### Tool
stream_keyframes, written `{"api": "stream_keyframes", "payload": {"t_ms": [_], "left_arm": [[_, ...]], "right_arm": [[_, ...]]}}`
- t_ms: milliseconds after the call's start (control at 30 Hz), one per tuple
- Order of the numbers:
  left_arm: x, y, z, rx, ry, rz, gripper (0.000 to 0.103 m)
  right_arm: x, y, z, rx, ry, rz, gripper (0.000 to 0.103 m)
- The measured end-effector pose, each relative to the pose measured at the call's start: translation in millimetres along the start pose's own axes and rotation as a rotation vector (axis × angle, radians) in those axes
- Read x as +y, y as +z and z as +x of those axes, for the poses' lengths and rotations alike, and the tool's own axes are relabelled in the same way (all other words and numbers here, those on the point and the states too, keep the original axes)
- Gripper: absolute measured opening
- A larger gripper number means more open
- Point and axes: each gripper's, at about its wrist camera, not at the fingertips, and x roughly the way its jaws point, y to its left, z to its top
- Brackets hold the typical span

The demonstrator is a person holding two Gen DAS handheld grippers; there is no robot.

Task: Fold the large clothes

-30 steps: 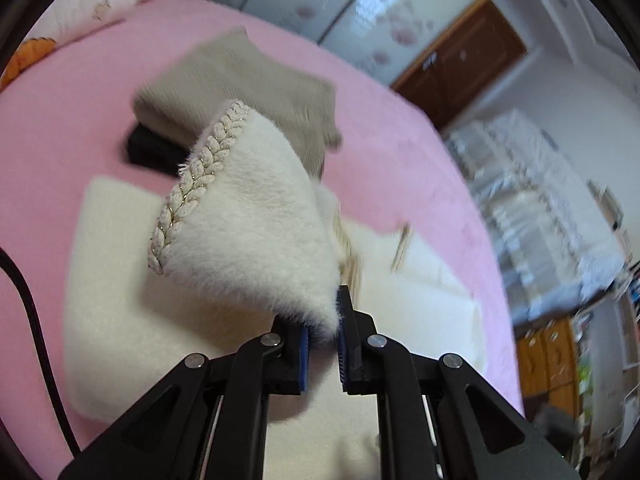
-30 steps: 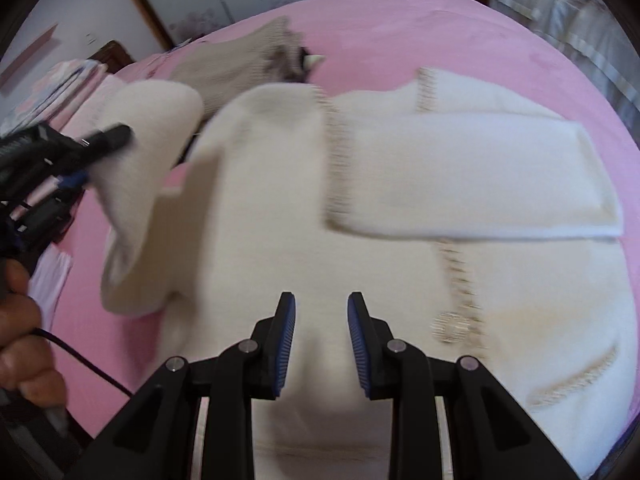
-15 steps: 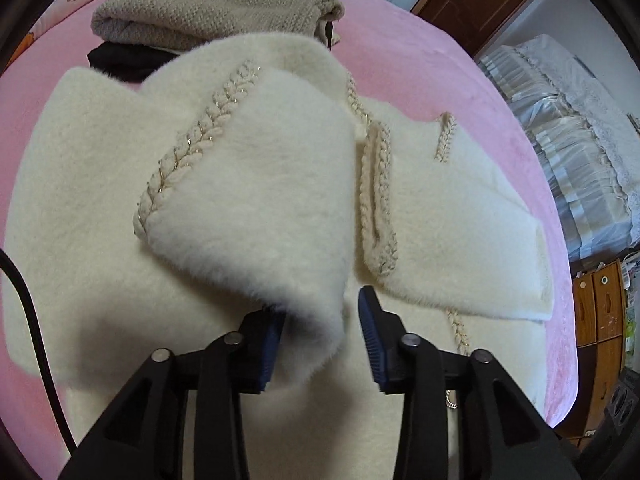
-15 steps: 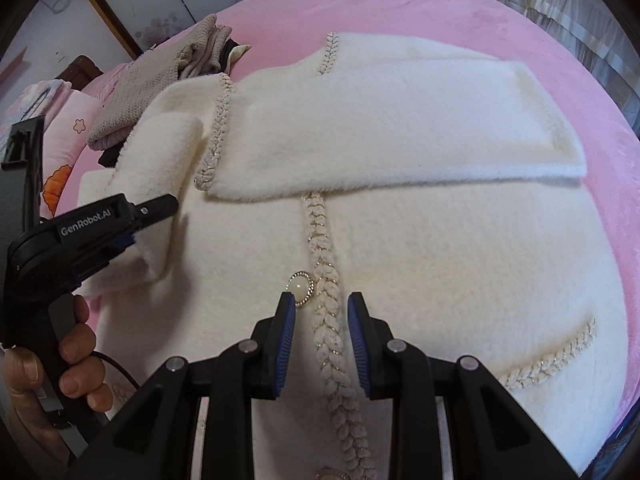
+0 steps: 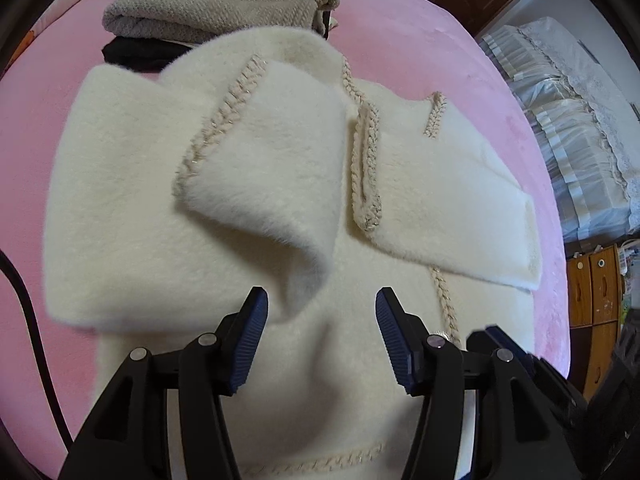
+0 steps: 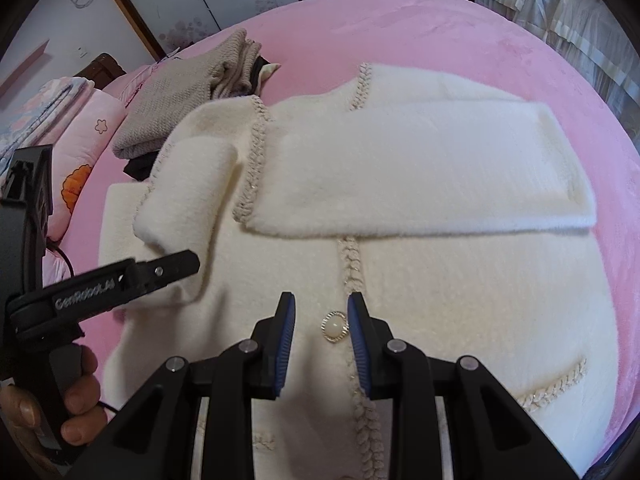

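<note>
A cream fluffy jacket [image 6: 480, 304] lies front-up on the pink bed [image 6: 420, 40]. Its right sleeve [image 6: 420, 172] is folded flat across the chest. The left sleeve [image 5: 264, 184] lies folded over the body, braid-trimmed cuff uppermost. My left gripper [image 5: 322, 304] hangs over the sleeve's near end with its jaws opening; the fluffy fold sits between them and neither pad presses on it. My right gripper [image 6: 321, 304] hovers above the pearl button [image 6: 334, 326] on the braided front edge, its jaws a little apart with nothing between them.
A folded beige knit sweater [image 5: 220, 0] rests on a black garment [image 5: 136, 50] at the far side of the bed. A pink pillow [image 6: 88, 140] lies left. A bed with a white cover [image 5: 568, 128] and a wooden cabinet [image 5: 596, 288] stand to the right.
The left gripper carried the raised sleeve down onto the jacket body, then opened and let it go. The right gripper slid over the jacket front to the button, its gap unchanged.
</note>
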Motion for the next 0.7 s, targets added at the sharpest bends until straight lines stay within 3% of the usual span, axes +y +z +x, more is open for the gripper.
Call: {"api": "stream_keyframes", "payload": {"t_ms": [100,200,300,433,700], "left_arm": [[17.0,-5.4,-28.5,-0.015,0.002,-0.015,0.056],[49.7,-14.8,-58.5,-0.049,0.033,-0.062,0.065],[91.8,-24.3,-77.2,-0.067,0.101,-0.113,0.065],[143.6,-32.4,-73.1,-0.038,0.185,-0.182,0.065],[176.8,-27.6,-46.3,-0.007,0.156,-0.201,0.065]], "right_arm": [[18.3,8.5,-2.4,-0.013,0.015,-0.04,0.027],[43.3,16.1,-0.6,-0.032,0.021,-0.104,0.029],[75.1,21.0,5.6,-0.071,0.011,-0.18,0.051],[123.4,21.0,24.0,-0.106,-0.04,-0.342,0.057],[199.2,3.6,84.1,-0.133,-0.217,-0.758,0.06]]}}
